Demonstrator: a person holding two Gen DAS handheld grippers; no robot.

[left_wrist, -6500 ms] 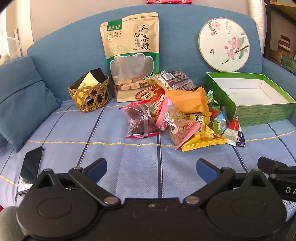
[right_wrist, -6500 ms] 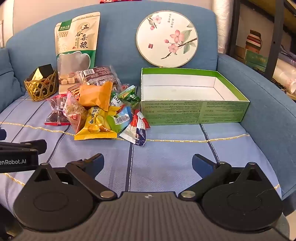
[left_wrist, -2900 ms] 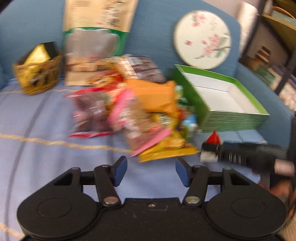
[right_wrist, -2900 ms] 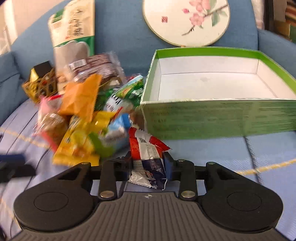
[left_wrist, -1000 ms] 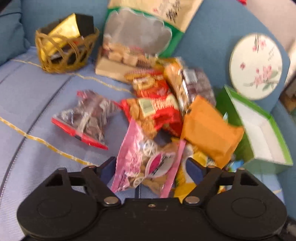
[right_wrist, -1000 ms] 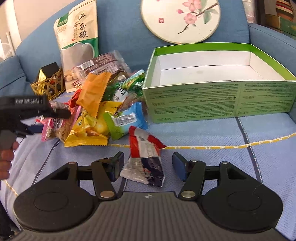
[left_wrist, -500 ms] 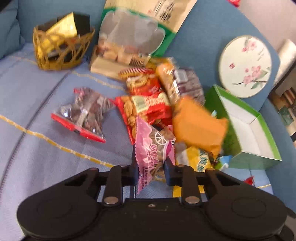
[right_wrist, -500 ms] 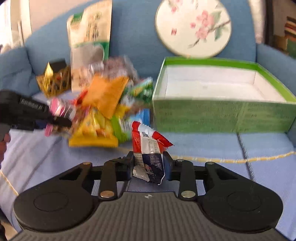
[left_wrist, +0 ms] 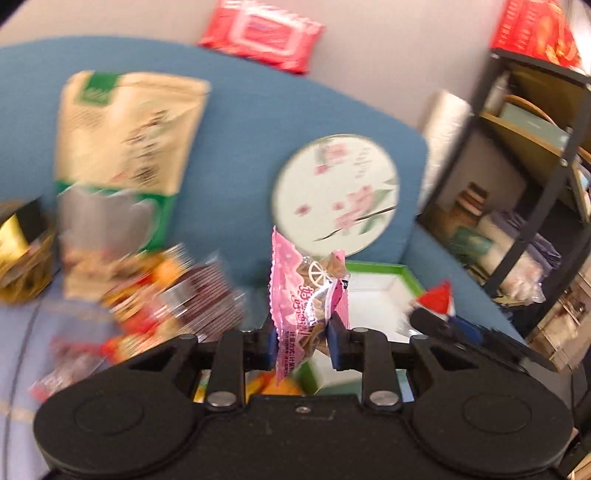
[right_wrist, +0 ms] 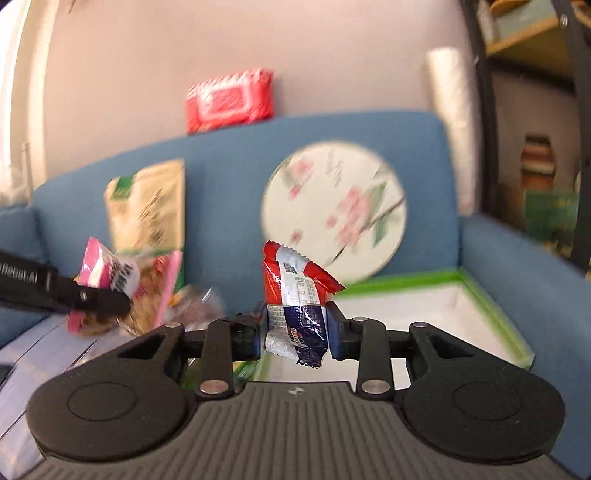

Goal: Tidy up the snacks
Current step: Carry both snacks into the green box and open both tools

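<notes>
My left gripper is shut on a pink snack packet and holds it up in the air near the green box. My right gripper is shut on a red, white and blue snack packet and holds it above the near edge of the green box. The left gripper with the pink packet also shows in the right wrist view, at the left. The right gripper's packet tip shows in the left wrist view. The pile of snacks lies blurred on the blue sofa.
A big beige grain bag and a round flowered tin lean on the sofa back. A wicker basket sits at the far left. A red wipes pack lies on top of the sofa back. A black shelf stands at the right.
Both grippers have risen and tilted up with their packets, toward the green box. The view now shows the sofa back and wall; the pile has dropped low.
</notes>
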